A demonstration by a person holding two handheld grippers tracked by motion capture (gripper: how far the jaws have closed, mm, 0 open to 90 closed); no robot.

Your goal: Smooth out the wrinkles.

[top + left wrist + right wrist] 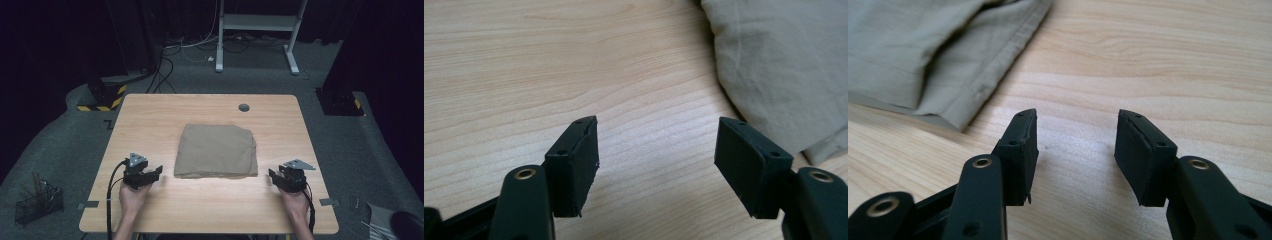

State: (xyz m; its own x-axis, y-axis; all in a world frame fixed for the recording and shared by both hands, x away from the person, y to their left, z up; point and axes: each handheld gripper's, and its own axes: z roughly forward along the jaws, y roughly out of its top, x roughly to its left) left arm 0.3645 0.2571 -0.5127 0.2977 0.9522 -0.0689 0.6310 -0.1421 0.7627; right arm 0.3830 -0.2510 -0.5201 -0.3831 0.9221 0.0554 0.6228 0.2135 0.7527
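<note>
A folded khaki cloth (216, 151) lies flat in the middle of the wooden table (150, 115). My left gripper (154, 173) rests low over the table just left of the cloth's near left corner, jaws open with bare wood between them. In the left gripper view the cloth (784, 70) lies up and to the right of the left gripper (656, 150). My right gripper (274, 177) sits just right of the cloth's near right corner, also open and empty. In the right gripper view the cloth's hemmed edge (943, 55) lies up and to the left of the right gripper (1075, 145).
A small grey round cap (244, 107) sits in the table near its far edge. On the floor, a wire basket (37, 202) stands at the left, cables (165, 65) and a white frame (257, 30) beyond the table. Bare wood surrounds the cloth.
</note>
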